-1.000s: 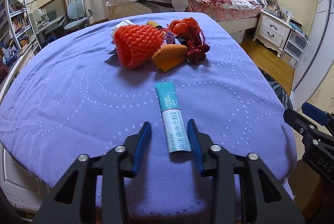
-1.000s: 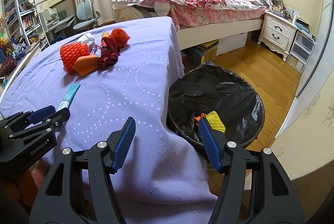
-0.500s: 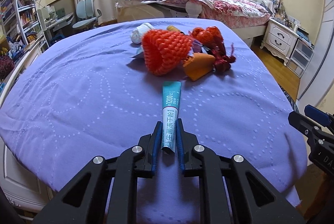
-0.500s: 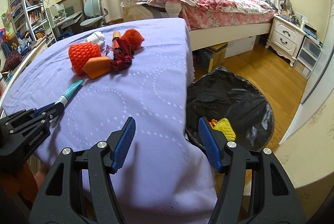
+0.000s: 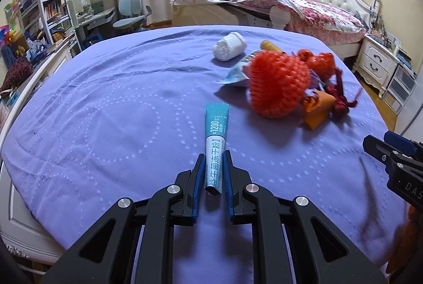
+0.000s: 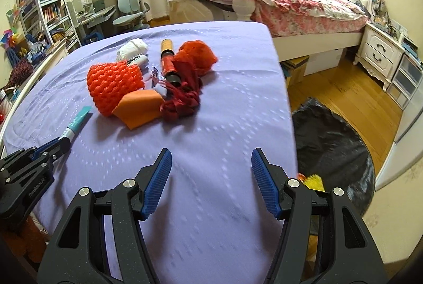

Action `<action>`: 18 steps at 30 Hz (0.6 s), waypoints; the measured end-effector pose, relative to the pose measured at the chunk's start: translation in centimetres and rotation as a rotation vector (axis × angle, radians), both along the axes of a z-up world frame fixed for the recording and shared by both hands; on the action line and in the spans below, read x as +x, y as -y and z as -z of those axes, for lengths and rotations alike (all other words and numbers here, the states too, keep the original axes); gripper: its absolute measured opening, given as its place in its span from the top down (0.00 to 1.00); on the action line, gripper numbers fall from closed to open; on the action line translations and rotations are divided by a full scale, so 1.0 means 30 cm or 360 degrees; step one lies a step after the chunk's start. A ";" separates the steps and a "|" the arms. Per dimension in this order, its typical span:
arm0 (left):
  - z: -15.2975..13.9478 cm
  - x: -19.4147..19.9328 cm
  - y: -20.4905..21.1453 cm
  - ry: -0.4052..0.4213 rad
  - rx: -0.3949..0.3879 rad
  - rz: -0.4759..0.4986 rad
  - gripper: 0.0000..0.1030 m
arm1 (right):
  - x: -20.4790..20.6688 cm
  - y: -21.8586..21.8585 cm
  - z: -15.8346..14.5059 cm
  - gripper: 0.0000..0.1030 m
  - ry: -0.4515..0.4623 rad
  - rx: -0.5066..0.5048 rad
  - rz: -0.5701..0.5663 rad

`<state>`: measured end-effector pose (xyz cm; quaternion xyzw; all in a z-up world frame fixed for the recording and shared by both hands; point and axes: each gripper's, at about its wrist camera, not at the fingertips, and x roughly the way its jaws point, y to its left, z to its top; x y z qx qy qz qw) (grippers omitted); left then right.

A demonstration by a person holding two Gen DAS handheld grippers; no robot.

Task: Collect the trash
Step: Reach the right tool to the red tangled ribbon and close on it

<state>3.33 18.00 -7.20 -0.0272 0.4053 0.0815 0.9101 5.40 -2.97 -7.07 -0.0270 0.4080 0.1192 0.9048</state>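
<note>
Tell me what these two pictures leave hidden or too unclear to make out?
- Bin bag contents: right wrist view, the table edge and the right gripper cover most; only a yellow item peeks out.
- Teal tube small print: left wrist view, too small; its near end sits between the left gripper jaws.
- Trash behind the red foam net: left wrist view, blurred and overlapped.

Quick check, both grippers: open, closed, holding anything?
Left gripper: shut on the teal and white tube, gripped near its lower end.
Right gripper: open, nothing between its fingers, over the purple tablecloth.
</note>
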 end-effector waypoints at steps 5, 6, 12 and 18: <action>0.000 0.030 -0.038 -0.0005 -0.0029 -0.0032 0.84 | 0.068 -0.052 0.001 0.40 -0.0023 -0.0029 -0.0008; 0.001 0.036 -0.042 -0.0007 -0.0035 -0.0035 0.84 | 0.077 -0.057 -0.001 0.40 -0.0022 -0.0029 -0.0007; 0.001 0.049 -0.047 -0.0022 -0.0059 -0.0028 0.84 | 0.141 -0.091 0.001 0.40 -0.0034 -0.0051 -0.0009; -0.007 0.062 -0.064 -0.0013 -0.0077 -0.0042 0.84 | 0.178 -0.096 -0.004 0.41 -0.0049 -0.0023 0.0005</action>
